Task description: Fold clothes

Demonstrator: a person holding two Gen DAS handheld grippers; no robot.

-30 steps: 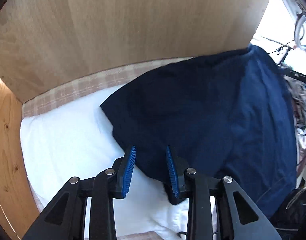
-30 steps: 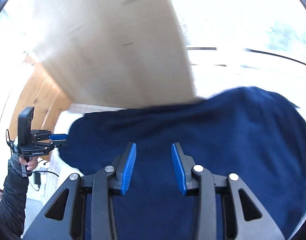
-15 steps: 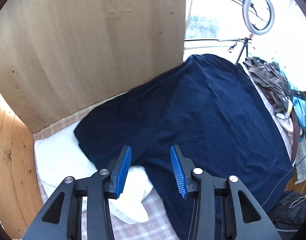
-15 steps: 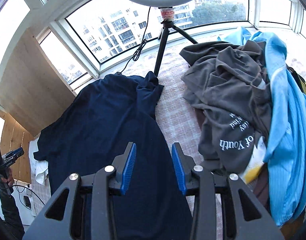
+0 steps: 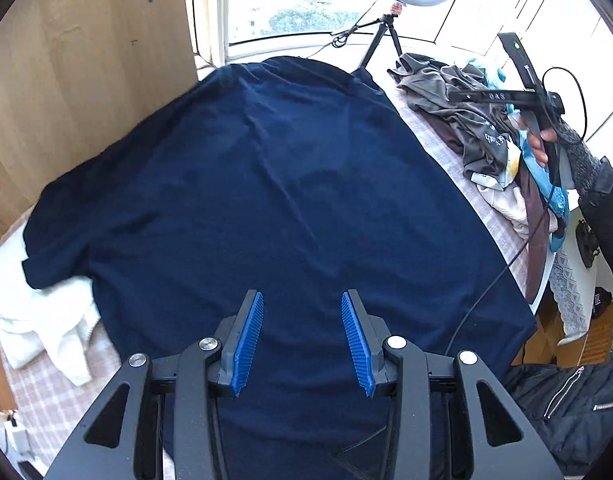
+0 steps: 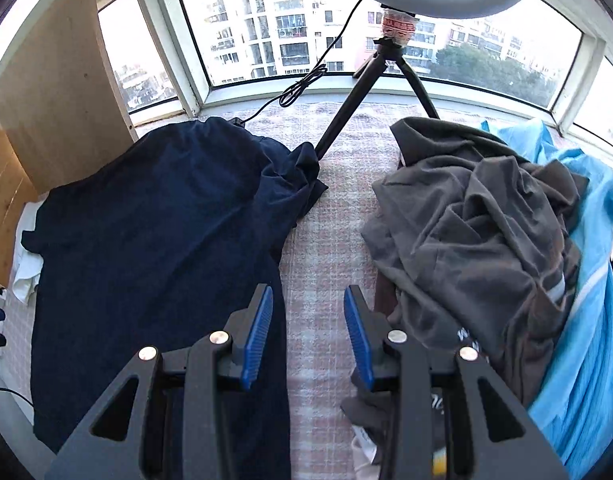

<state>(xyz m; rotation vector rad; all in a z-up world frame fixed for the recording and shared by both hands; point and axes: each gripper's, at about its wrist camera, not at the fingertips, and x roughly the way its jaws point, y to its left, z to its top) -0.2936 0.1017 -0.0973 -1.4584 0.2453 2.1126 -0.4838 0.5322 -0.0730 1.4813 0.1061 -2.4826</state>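
Both hand-held grippers now hang empty: the left hand-held gripper [image 5: 302, 344], spread wider than a second ago, and the right hand-held gripper [image 6: 308, 336], spread over checked bed cover [image 6: 326, 248], have pulled back from the navy shirt [image 5: 266, 184], spread flat on the bed, ready for folding

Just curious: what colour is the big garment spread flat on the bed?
Dark navy blue, plain. The garment shows best in the left wrist view.
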